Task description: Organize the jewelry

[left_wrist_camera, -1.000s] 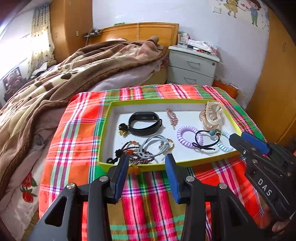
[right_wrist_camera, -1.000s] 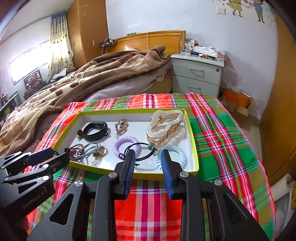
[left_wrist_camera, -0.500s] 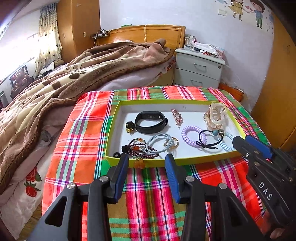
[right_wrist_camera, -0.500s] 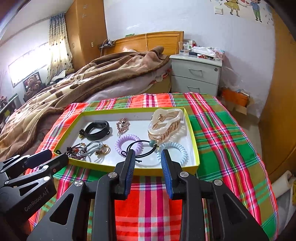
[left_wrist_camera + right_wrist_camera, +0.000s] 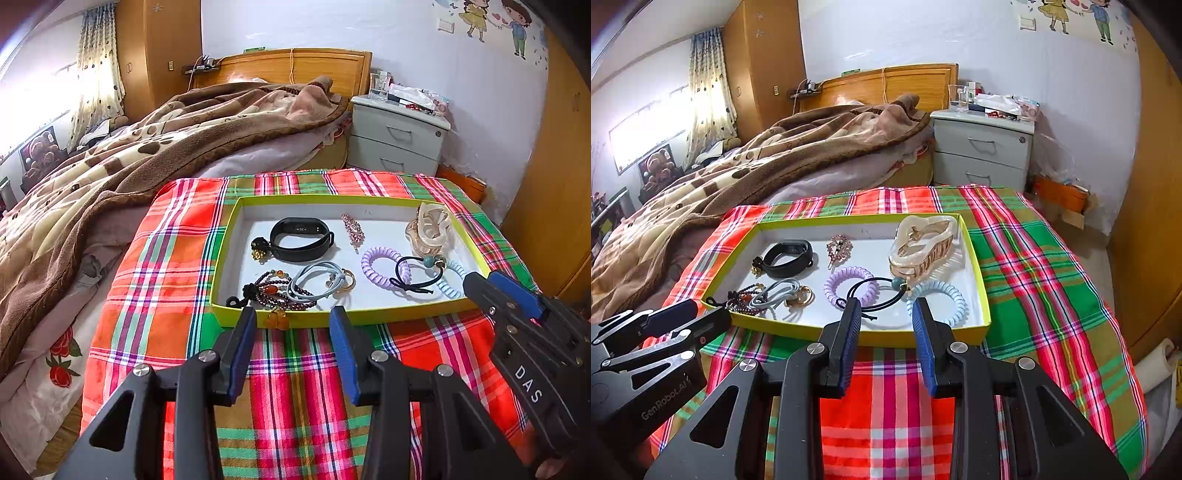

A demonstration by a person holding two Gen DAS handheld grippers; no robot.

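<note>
A yellow-rimmed tray (image 5: pixel 229 236) with a white floor lies on a plaid cloth; it also shows in the right wrist view (image 5: pixel 979 266). In it lie a black wristband (image 5: pixel 301 240), a beaded bracelet (image 5: pixel 273 290), grey hair ties (image 5: pixel 317 278), a purple coil tie (image 5: pixel 382 264), a black tie (image 5: pixel 417 275), a blue coil tie (image 5: pixel 938 301), a pink hairpin (image 5: pixel 352 229) and a beige claw clip (image 5: pixel 925 245). My left gripper (image 5: pixel 291 319) is open and empty, just before the tray's near rim. My right gripper (image 5: pixel 886 310) is open and empty at the near rim.
The plaid cloth (image 5: pixel 295 369) covers a table beside a bed with a brown blanket (image 5: pixel 147 147). A grey nightstand (image 5: pixel 397 136) stands behind. A wooden wardrobe (image 5: pixel 1152 221) is at the right.
Both grippers have drawn back and up from the tray, so it looks smaller and farther. The jaws stay open. Nothing in the tray has moved.
</note>
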